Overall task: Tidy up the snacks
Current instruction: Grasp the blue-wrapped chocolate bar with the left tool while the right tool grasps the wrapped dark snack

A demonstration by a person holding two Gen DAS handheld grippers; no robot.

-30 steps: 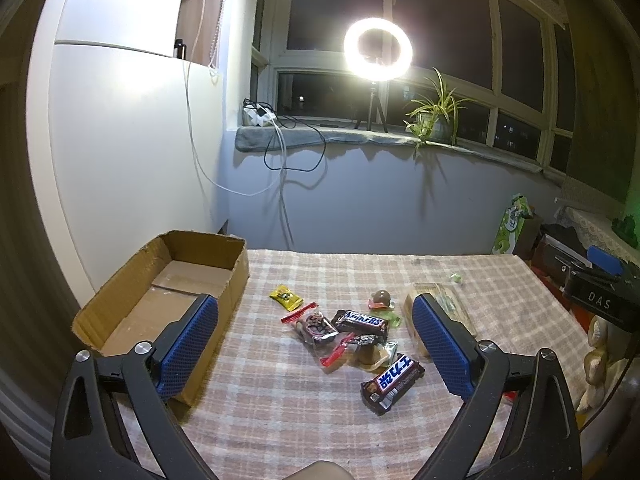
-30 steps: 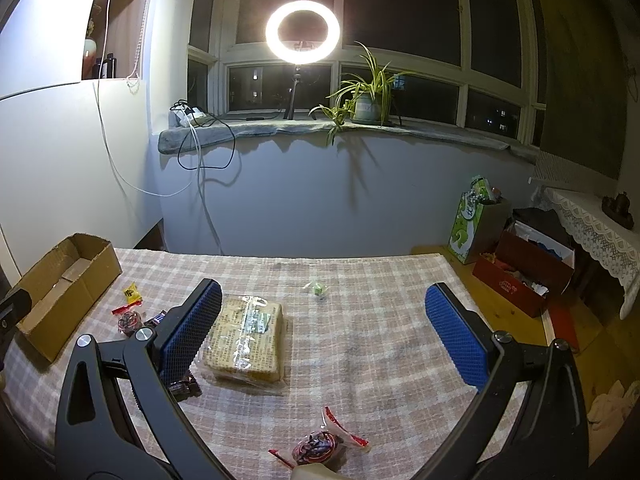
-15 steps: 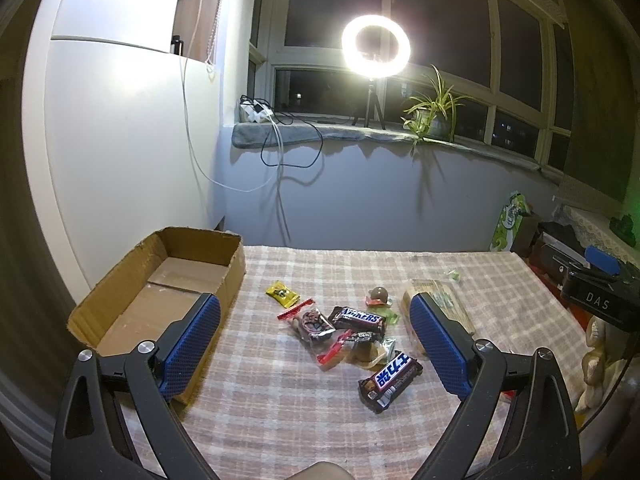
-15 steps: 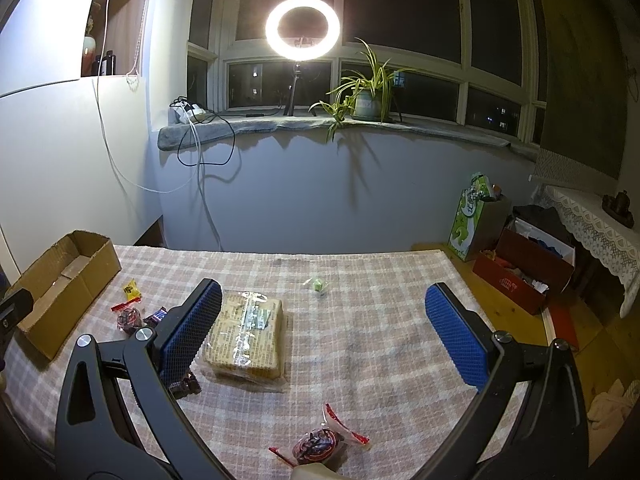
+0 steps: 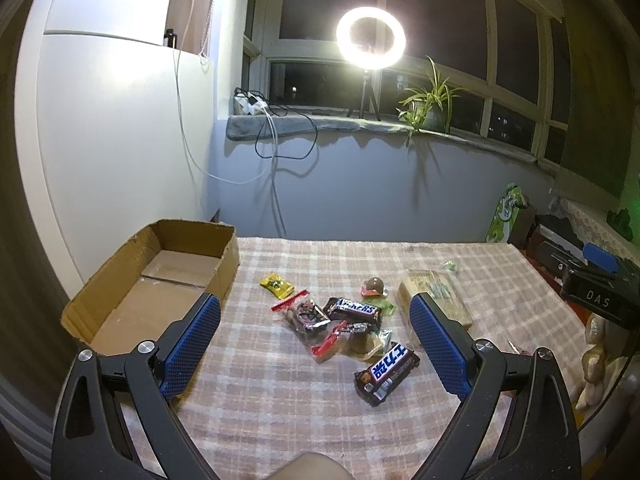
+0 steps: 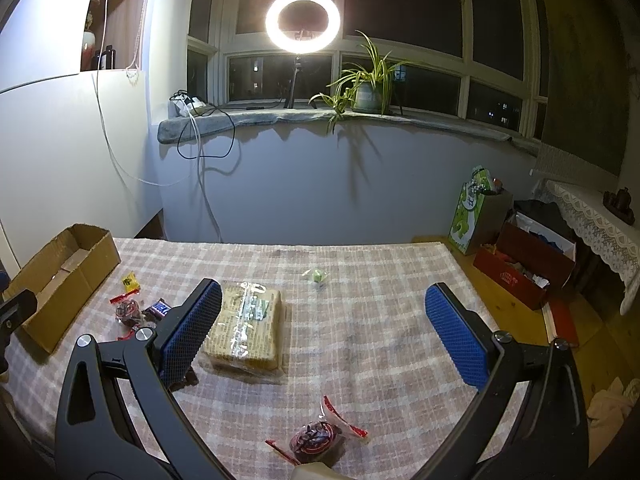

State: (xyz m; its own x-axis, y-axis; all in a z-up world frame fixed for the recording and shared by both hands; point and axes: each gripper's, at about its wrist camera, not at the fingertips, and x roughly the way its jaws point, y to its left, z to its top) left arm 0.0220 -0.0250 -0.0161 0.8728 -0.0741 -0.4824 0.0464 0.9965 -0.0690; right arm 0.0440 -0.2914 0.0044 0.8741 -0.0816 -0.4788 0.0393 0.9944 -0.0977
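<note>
An open cardboard box (image 5: 160, 280) stands empty at the table's left edge; it also shows in the right wrist view (image 6: 60, 276). A heap of snacks lies mid-table: a Snickers bar (image 5: 354, 309), a second bar (image 5: 386, 372), a yellow candy (image 5: 276, 284), a red-edged packet (image 5: 306, 314). A clear-wrapped biscuit pack (image 6: 246, 322) lies to their right. A red-edged packet (image 6: 316, 438) lies near the front. My left gripper (image 5: 314, 346) is open and empty above the heap. My right gripper (image 6: 324, 332) is open and empty, its left finger beside the biscuit pack.
A small green candy (image 6: 316, 276) lies toward the table's far side. The checked tablecloth (image 6: 380, 344) covers the table. Beyond the right edge stand a red box (image 6: 524, 268) and a green bag (image 6: 472, 216) on the floor. A wall runs behind the table.
Both grippers have stayed open and empty. The left view has shifted slightly, with the box and snacks sitting a little lower and leftward; the right view barely moved.
</note>
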